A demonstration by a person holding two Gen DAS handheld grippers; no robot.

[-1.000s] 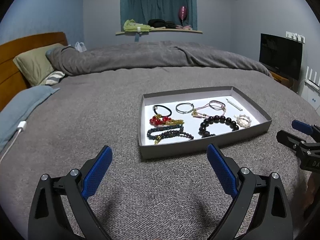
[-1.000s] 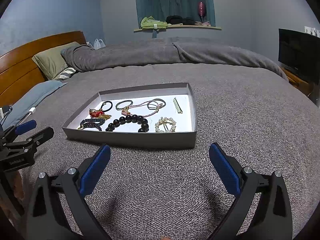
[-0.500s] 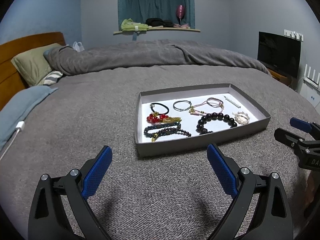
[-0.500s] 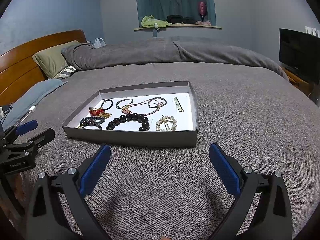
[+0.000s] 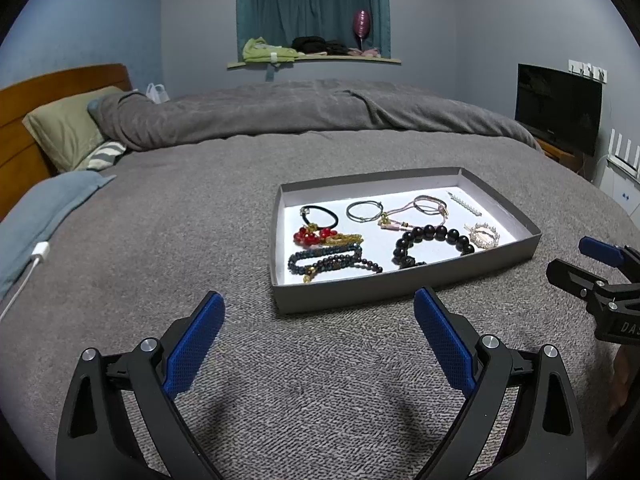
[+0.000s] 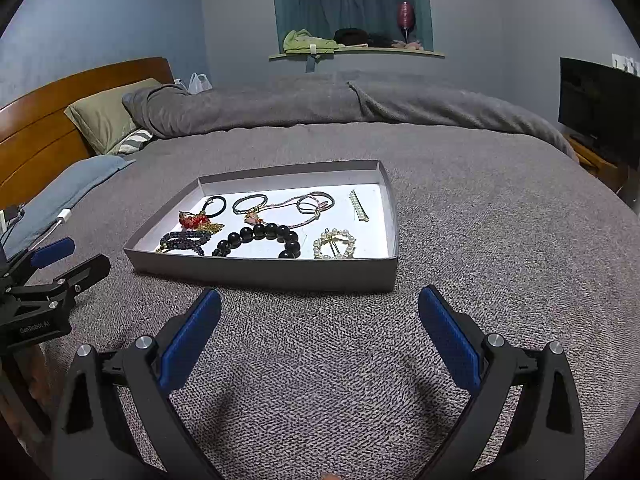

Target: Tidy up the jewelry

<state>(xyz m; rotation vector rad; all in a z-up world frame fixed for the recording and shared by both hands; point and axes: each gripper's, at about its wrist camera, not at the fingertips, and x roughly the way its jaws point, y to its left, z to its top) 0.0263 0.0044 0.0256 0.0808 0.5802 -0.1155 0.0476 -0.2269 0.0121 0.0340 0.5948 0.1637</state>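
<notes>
**Tray of jewelry sits closer to both tongs**

Compared with a second ago, the shallow grey cardboard tray (image 5: 404,290) on the nubby grey blanket (image 5: 180,240) looms slightly nearer. Inside lie a glossy black bead bracelet (image 5: 430,240), red beads (image 5: 310,236) and a pearl ring clip (image 6: 335,244). Left tongs (image 5: 319,312) and right tongs (image 6: 319,308) gape wide, holding nothing.

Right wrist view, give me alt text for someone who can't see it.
A shallow grey tray of jewelry sits on a grey bedspread, holding a black bead bracelet and a pearl ring clip. The right tongs hover open and empty before it; the left tongs show at the left edge.
</notes>
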